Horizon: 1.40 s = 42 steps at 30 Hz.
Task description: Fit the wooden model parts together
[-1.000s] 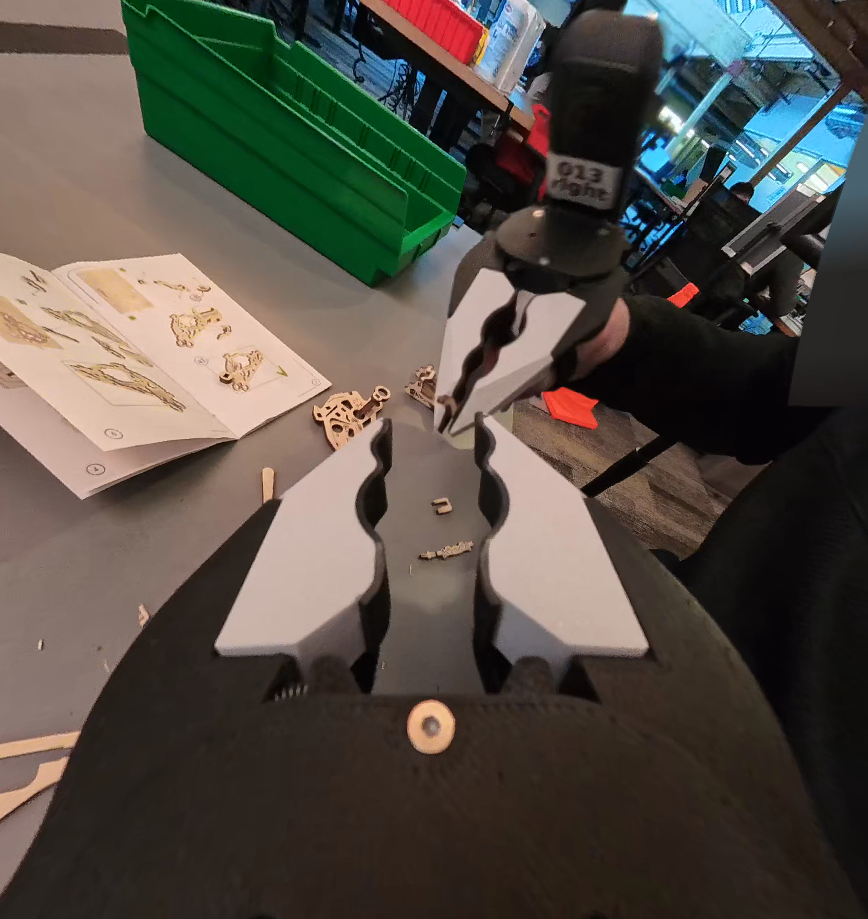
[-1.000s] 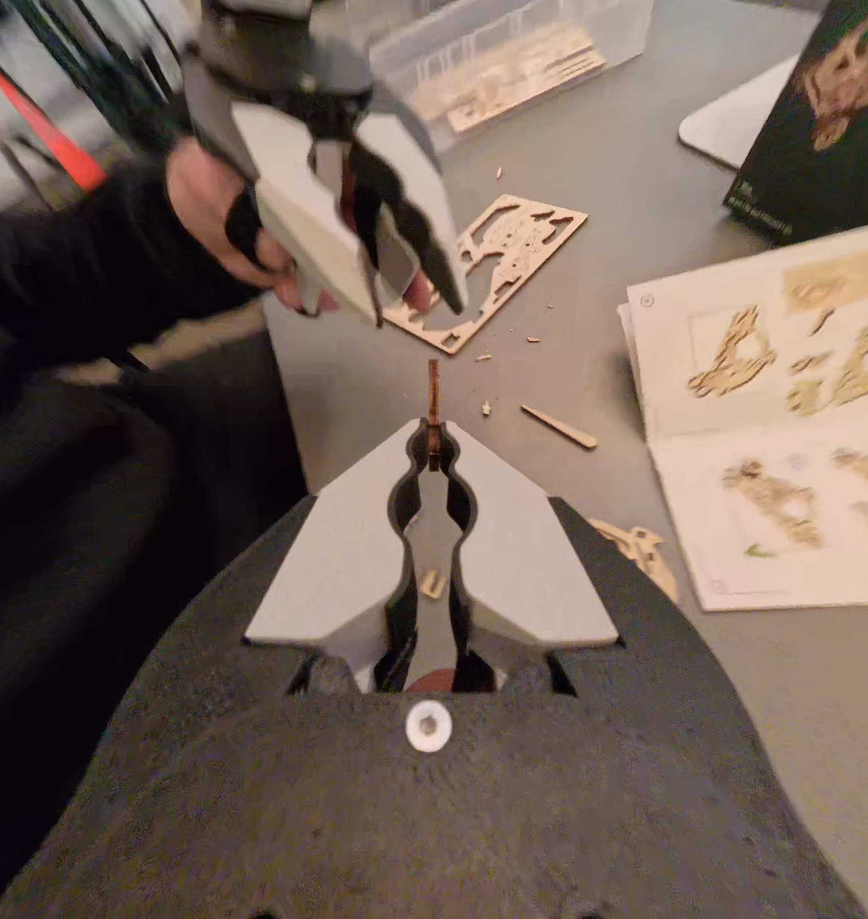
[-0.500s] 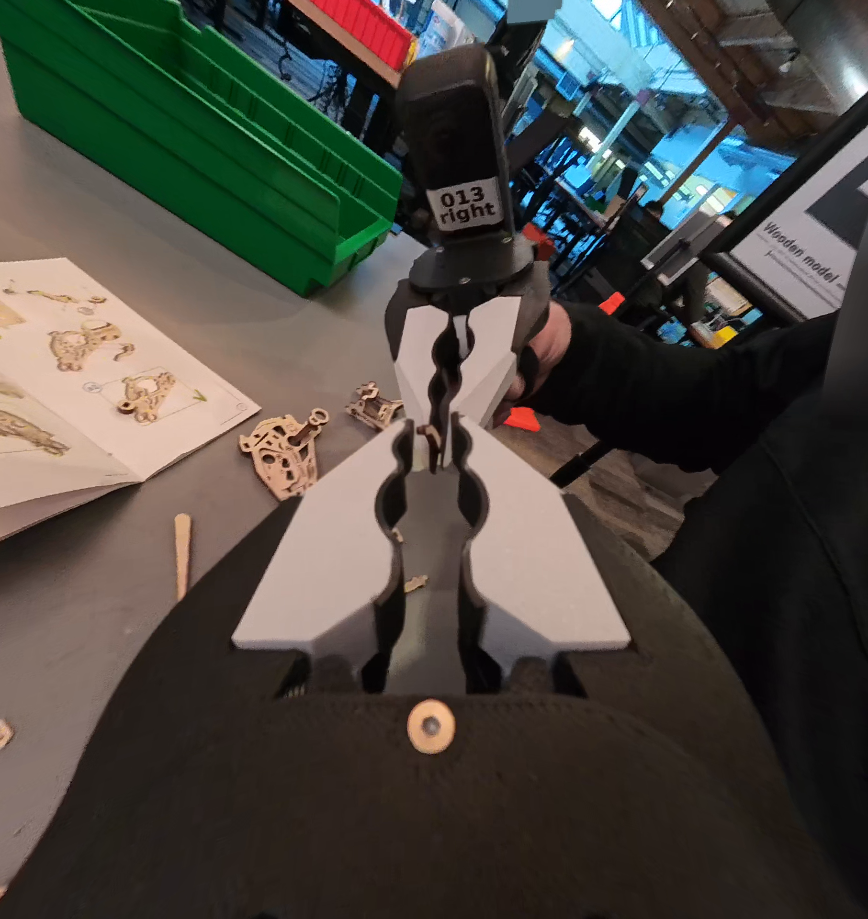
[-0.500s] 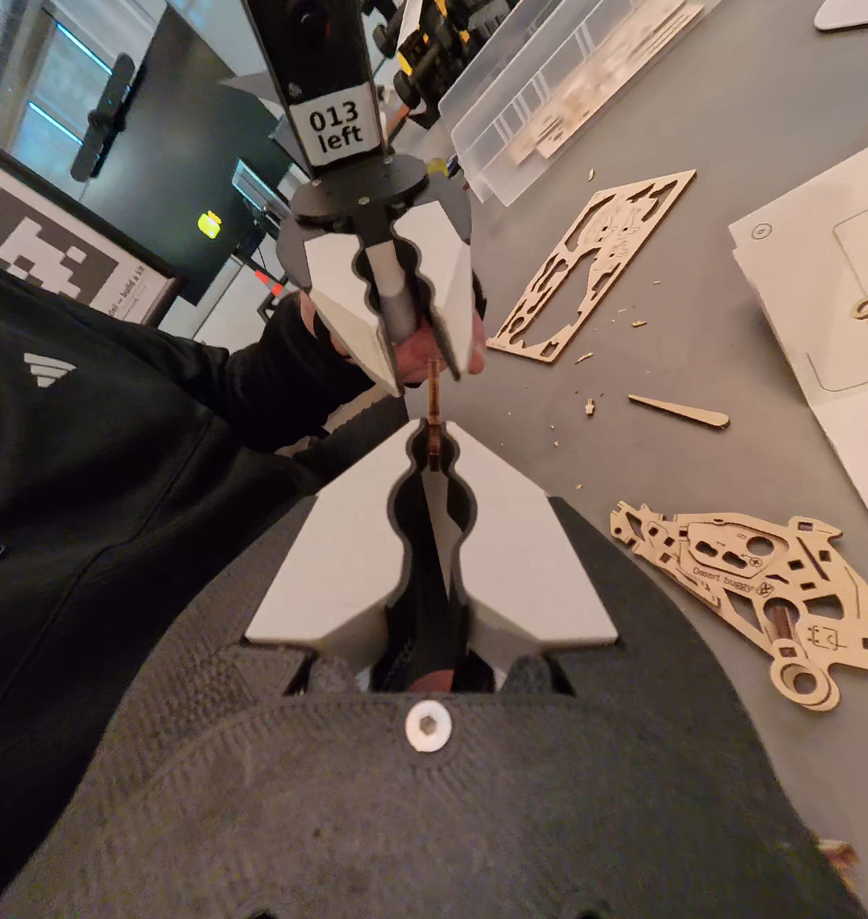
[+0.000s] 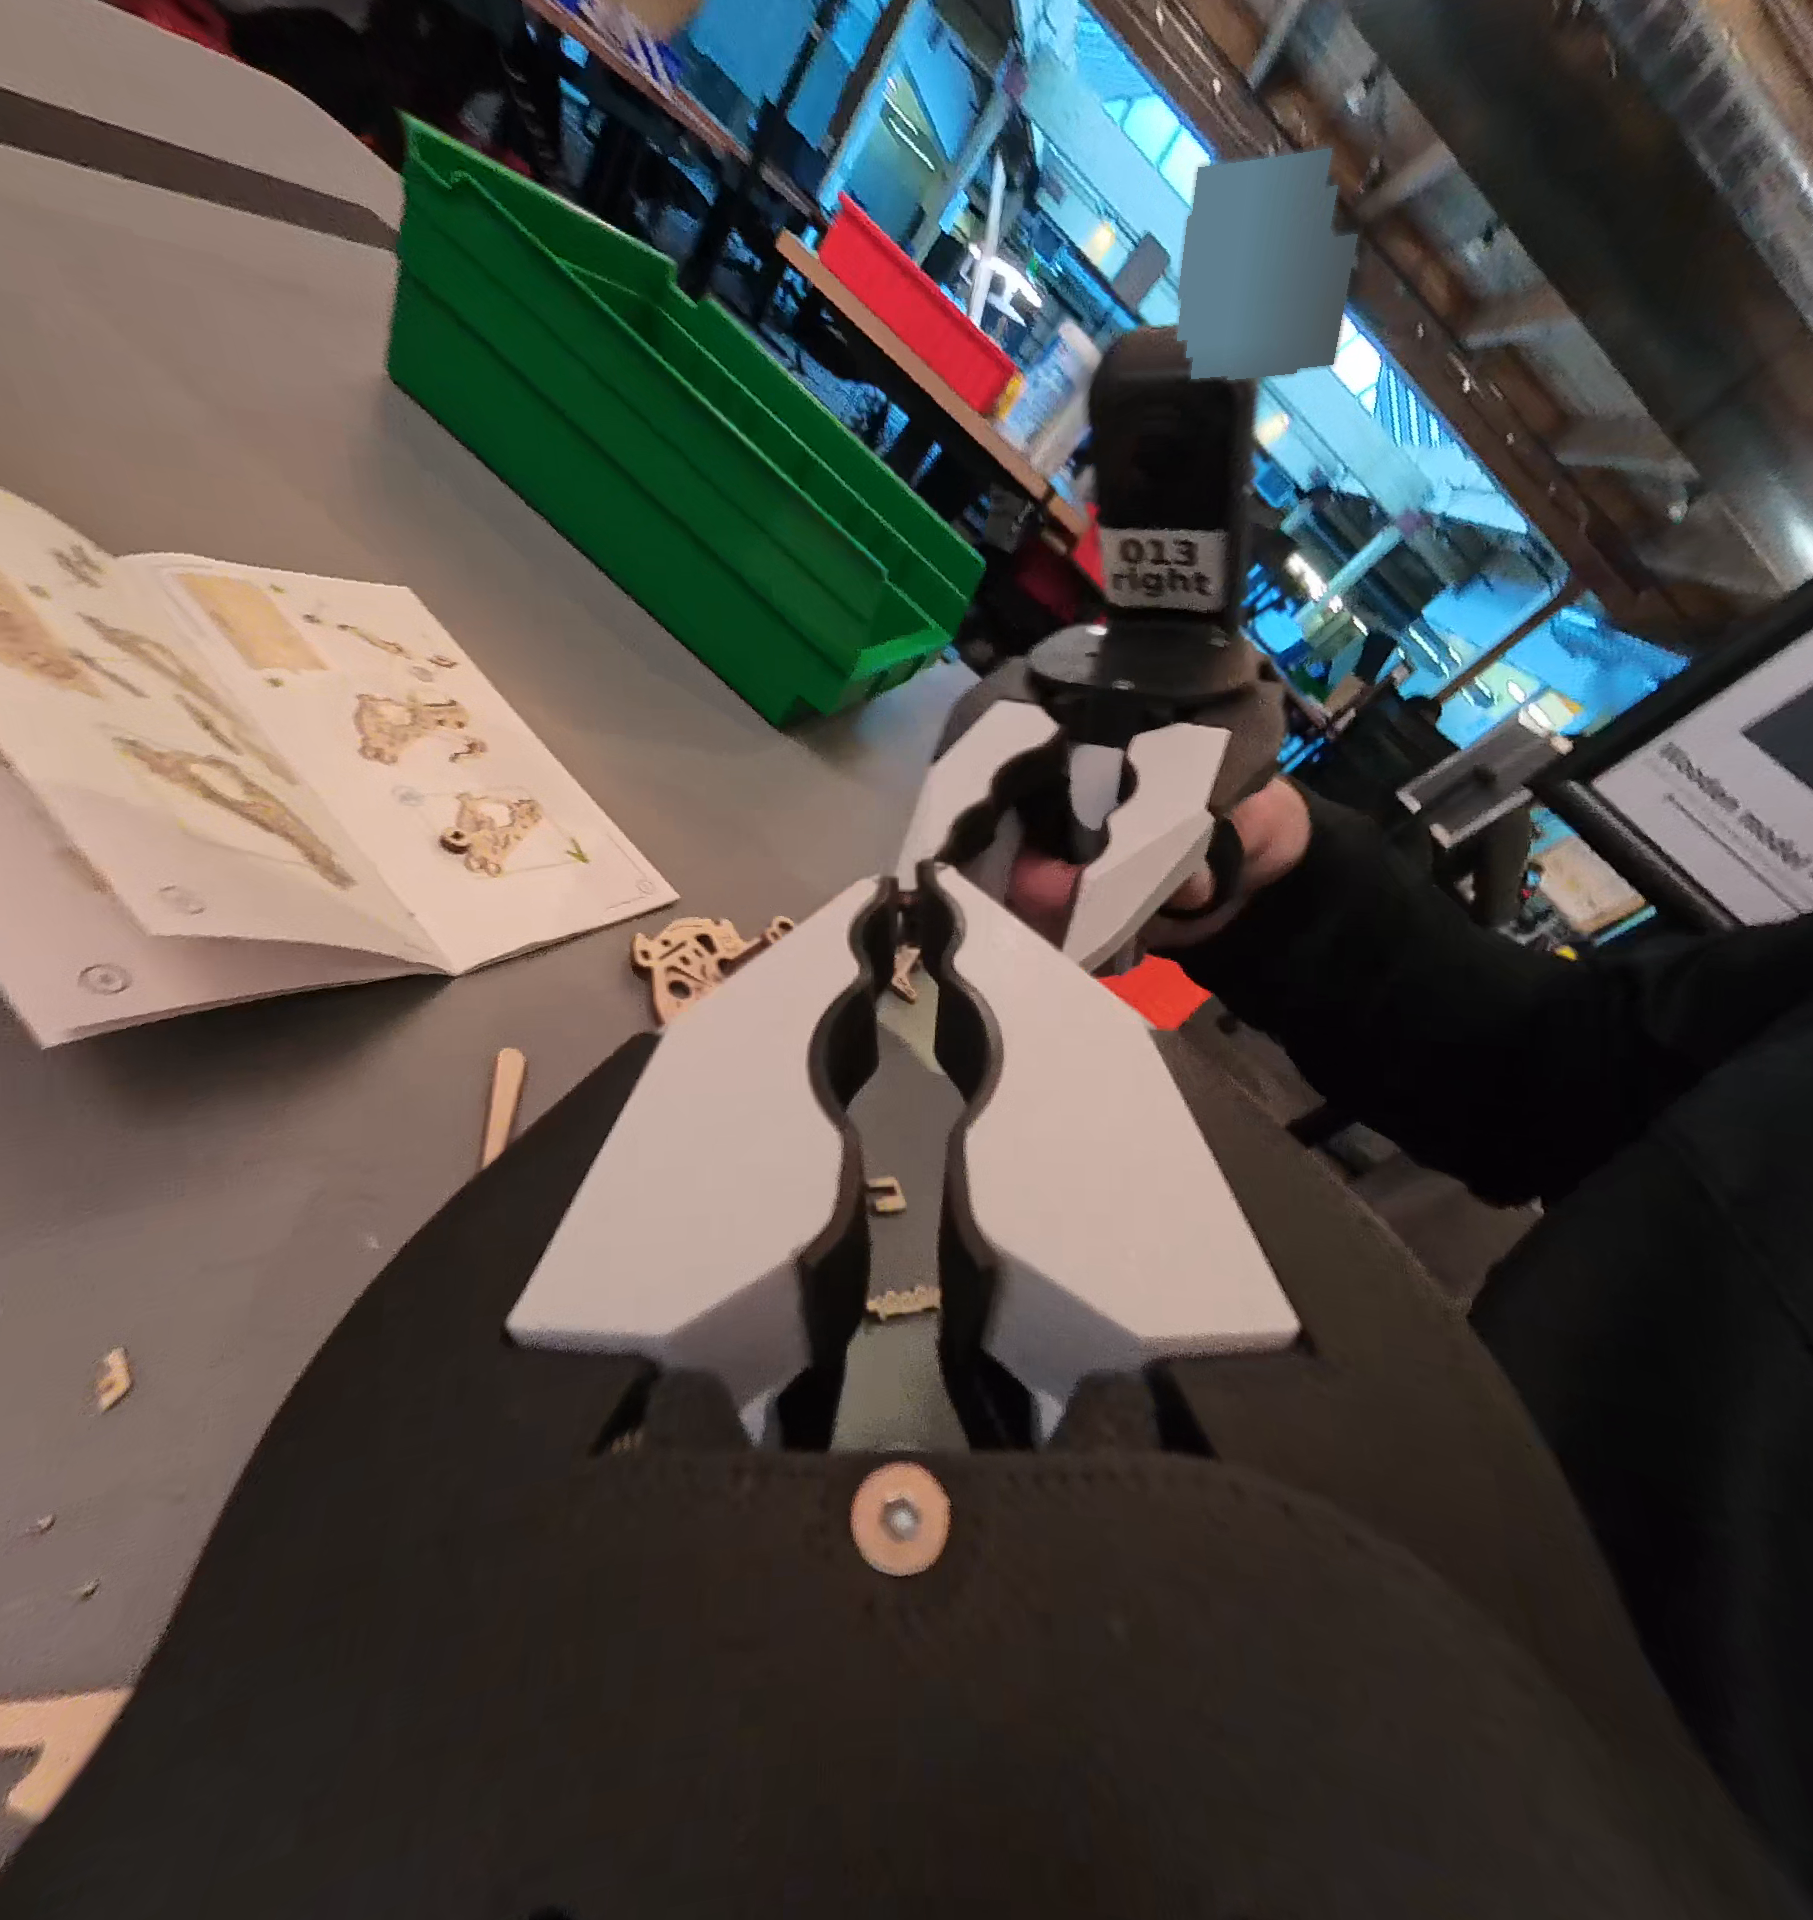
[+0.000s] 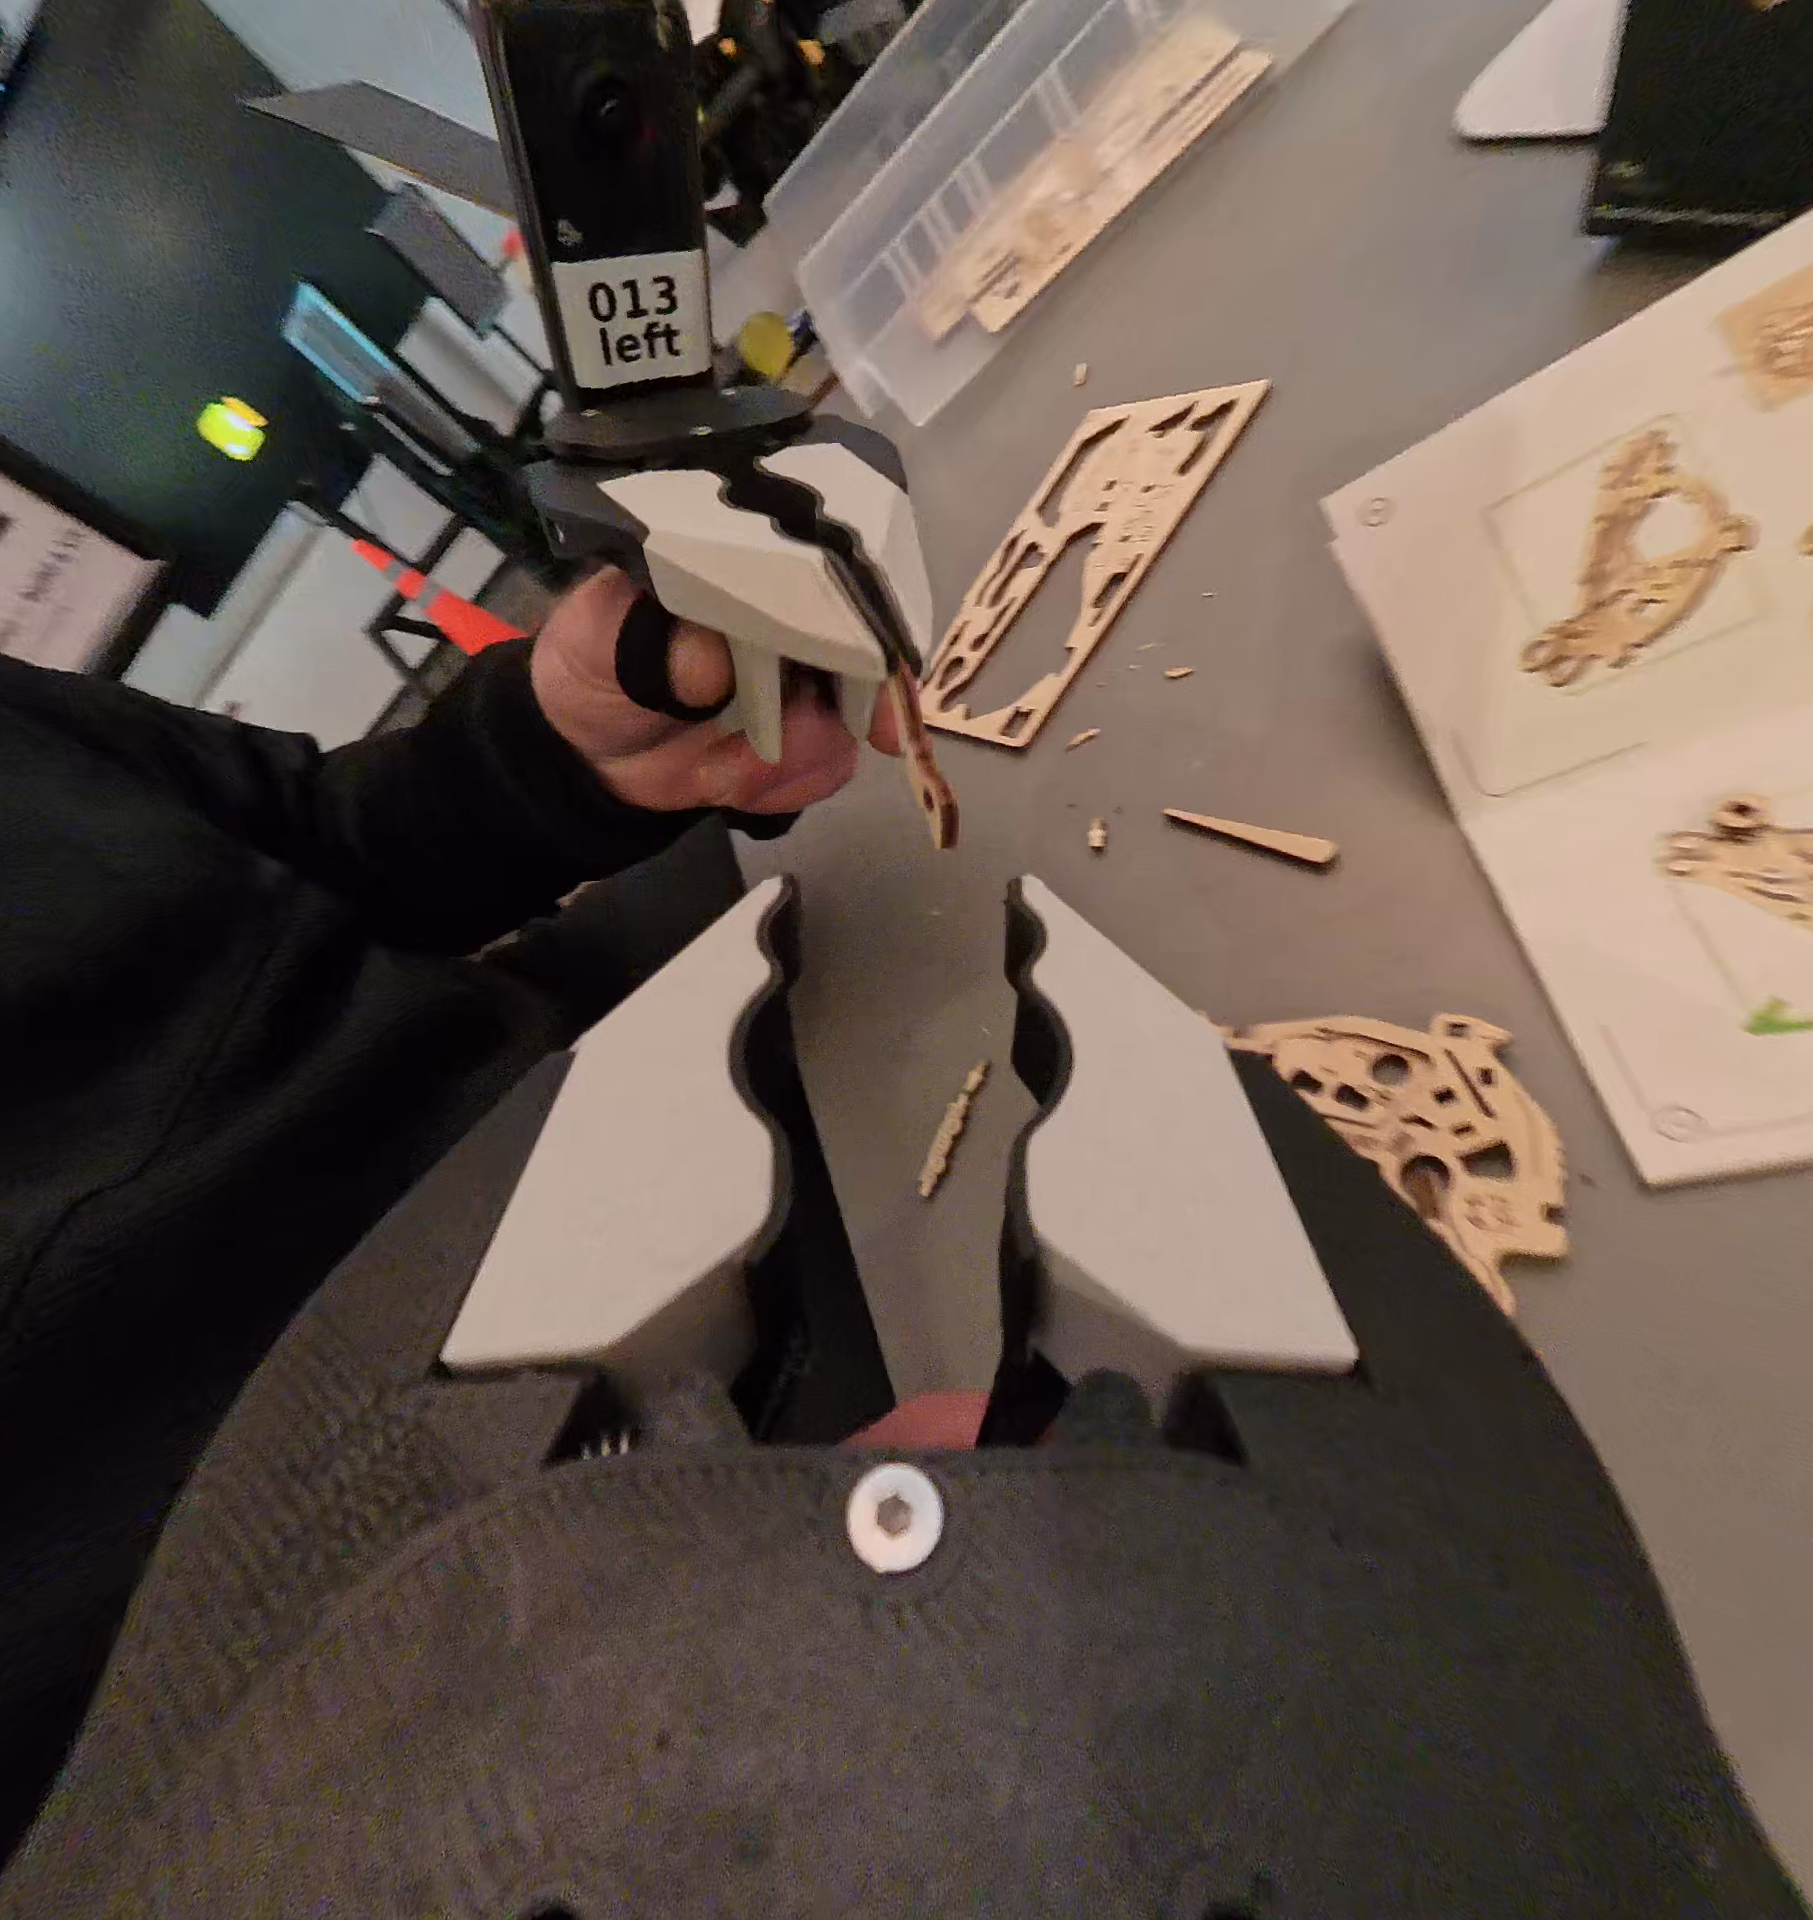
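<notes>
My left gripper (image 5: 907, 896) is shut on a small flat wooden part, which shows only edge-on between its tips in the left wrist view. The right wrist view shows that part (image 6: 928, 764) hanging down from the left gripper (image 6: 894, 665), held in the air above the grey table (image 6: 1297, 312). My right gripper (image 6: 900, 899) is open and holds nothing, just below and in front of the part; it also shows open in the left wrist view (image 5: 1016, 899). A larger assembled wooden piece (image 6: 1421, 1127) lies on the table to the right. A small toothed wooden strip (image 6: 952, 1127) lies between my right fingers' line of sight.
An open instruction booklet (image 5: 258, 748) lies on the left, also in the right wrist view (image 6: 1660, 727). A green bin (image 5: 673, 468) stands behind it. An emptied wooden sheet (image 6: 1089, 561), a clear plastic box (image 6: 1016, 177), a black box (image 6: 1733, 114) and a wooden stick (image 6: 1250, 836) lie around. Across from one pair of fingers to the other is roughly 4 centimeters. About 10 centimeters separates my right fingertips from the larger assembled wooden piece (image 6: 1421, 1127).
The wooden part passed from my right gripper to my left: the left jaws closed on it, then the right jaws opened and drew back. Both grippers shifted apart.
</notes>
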Tool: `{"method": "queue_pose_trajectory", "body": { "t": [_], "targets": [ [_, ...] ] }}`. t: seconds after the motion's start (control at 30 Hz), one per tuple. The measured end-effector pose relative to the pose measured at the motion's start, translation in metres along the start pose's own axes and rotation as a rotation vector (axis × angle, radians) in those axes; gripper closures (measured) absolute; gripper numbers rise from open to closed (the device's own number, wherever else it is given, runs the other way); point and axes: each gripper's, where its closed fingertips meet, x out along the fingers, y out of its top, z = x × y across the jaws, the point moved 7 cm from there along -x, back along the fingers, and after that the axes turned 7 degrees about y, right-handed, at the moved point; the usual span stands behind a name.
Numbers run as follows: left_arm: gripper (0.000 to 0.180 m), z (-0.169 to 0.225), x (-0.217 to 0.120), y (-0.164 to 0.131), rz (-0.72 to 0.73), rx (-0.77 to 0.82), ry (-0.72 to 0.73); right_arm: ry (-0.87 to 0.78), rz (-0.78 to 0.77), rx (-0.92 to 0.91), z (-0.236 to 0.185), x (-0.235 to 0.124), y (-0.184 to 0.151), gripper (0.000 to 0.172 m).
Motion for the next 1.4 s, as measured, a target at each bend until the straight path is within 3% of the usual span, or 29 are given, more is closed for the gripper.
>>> {"method": "queue_pose_trajectory", "body": {
  "t": [0.33,0.6,0.73,1.0,1.4],
  "targets": [
    [0.179,-0.013,-0.003,-0.002,0.067,-0.081,0.046,-0.236,-0.095,-0.139,-0.013,-0.018,-0.014,0.145],
    [0.179,-0.017,-0.011,-0.019,0.046,-0.056,0.118,-0.447,-0.435,-0.29,-0.012,0.0,-0.061,0.145],
    [0.179,-0.019,-0.013,-0.031,0.037,-0.07,0.137,-0.477,-0.512,-0.312,-0.007,0.017,-0.081,0.144],
    [0.179,-0.017,-0.013,-0.039,0.021,-0.039,0.161,-0.543,-0.489,-0.339,-0.002,0.032,-0.085,0.163],
    [0.179,-0.019,-0.015,-0.042,0.023,-0.038,0.179,-0.507,-0.349,-0.295,-0.002,0.027,-0.072,0.163]
  ]
}}
